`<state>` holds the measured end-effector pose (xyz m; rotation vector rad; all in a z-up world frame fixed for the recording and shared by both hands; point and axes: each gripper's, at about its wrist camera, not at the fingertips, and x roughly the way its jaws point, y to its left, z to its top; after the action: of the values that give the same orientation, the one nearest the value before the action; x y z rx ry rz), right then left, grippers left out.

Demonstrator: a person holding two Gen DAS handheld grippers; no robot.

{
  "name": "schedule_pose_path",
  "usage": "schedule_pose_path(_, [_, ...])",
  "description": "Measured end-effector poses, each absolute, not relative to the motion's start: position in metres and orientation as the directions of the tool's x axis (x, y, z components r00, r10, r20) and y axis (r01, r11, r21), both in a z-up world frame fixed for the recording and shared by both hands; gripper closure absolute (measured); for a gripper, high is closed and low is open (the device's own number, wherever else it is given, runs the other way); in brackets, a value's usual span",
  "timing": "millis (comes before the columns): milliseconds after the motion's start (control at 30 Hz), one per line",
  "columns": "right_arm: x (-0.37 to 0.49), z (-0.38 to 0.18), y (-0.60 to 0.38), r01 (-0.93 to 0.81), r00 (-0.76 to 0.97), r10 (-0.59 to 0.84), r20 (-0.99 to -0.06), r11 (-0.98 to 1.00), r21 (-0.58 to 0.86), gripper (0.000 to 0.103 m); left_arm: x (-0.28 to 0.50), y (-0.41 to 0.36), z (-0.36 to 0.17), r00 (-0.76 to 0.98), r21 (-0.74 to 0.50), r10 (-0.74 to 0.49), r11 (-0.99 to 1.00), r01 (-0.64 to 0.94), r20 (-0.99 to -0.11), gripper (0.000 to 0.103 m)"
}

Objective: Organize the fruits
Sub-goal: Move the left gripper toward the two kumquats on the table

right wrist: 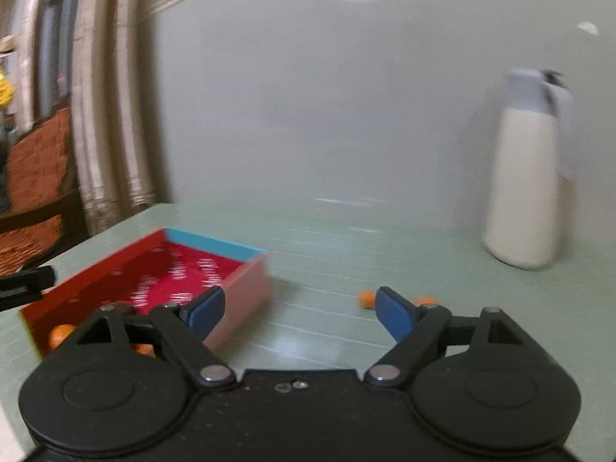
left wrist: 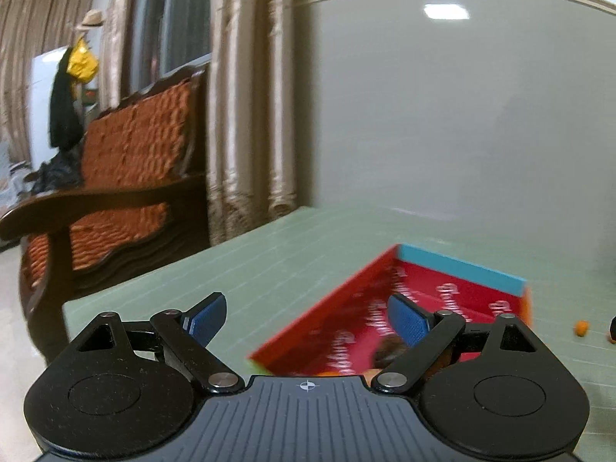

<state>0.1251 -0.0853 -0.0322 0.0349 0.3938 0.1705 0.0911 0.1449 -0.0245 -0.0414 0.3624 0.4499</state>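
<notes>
A shallow red box point(left wrist: 338, 308) with a blue far end lies on the pale green table, slightly right of my left gripper point(left wrist: 308, 319). That gripper stands open with nothing between its blue pads. A dark roundish fruit point(left wrist: 389, 350) lies in the box behind the right finger. In the right wrist view the same box point(right wrist: 246, 281) is at the left, with an orange fruit point(right wrist: 59, 337) in its near corner. My right gripper point(right wrist: 300, 313) is open and empty above bare table. Two small orange fruits point(right wrist: 365, 299) point(right wrist: 425, 301) lie just beyond its right finger. One orange fruit point(left wrist: 581, 328) also shows right of the box.
A tall white jug point(right wrist: 527, 184) with a grey lid stands at the back right against the grey wall. A wooden bench point(left wrist: 134, 154) with orange cushions and curtains point(left wrist: 246, 115) are off the table's left edge. Both views are motion-blurred.
</notes>
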Motion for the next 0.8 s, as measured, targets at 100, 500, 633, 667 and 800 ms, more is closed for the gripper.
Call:
schedule_pose_path(100, [0.128,-0.037,-0.107,-0.072,0.915,0.093,-0.393,0.995,0.067,0.018,0.094,0.127,-0.023,0.86,0.052,0.384,0.919,-0.39,-0.337,0.013])
schedule_pose_path(500, [0.12,-0.052,-0.182,0.226,0.889,-0.19,-0.417,0.973,0.038,0.009,0.113,0.048,-0.021,0.915,0.093,0.199,0.98,-0.178,-0.351,0.013])
schedule_pose_path(633, [0.115,-0.054,-0.201,0.272,0.878,-0.235,-0.416,0.962,0.031,0.009,0.126,0.02,-0.025,0.91,0.122,0.134,0.988,-0.094,-0.393,0.013])
schedule_pose_path(667, [0.114,-0.056,-0.207,0.283,0.874,-0.244,-0.42,0.958,0.033,0.009,0.131,0.012,-0.027,0.907,0.139,0.125,0.988,-0.075,-0.402,0.013])
schedule_pose_path(800, [0.11,-0.059,-0.224,0.314,0.861,-0.265,-0.434,0.948,0.045,0.009,0.146,-0.015,-0.035,0.898,0.195,0.101,0.981,-0.017,-0.429,0.013])
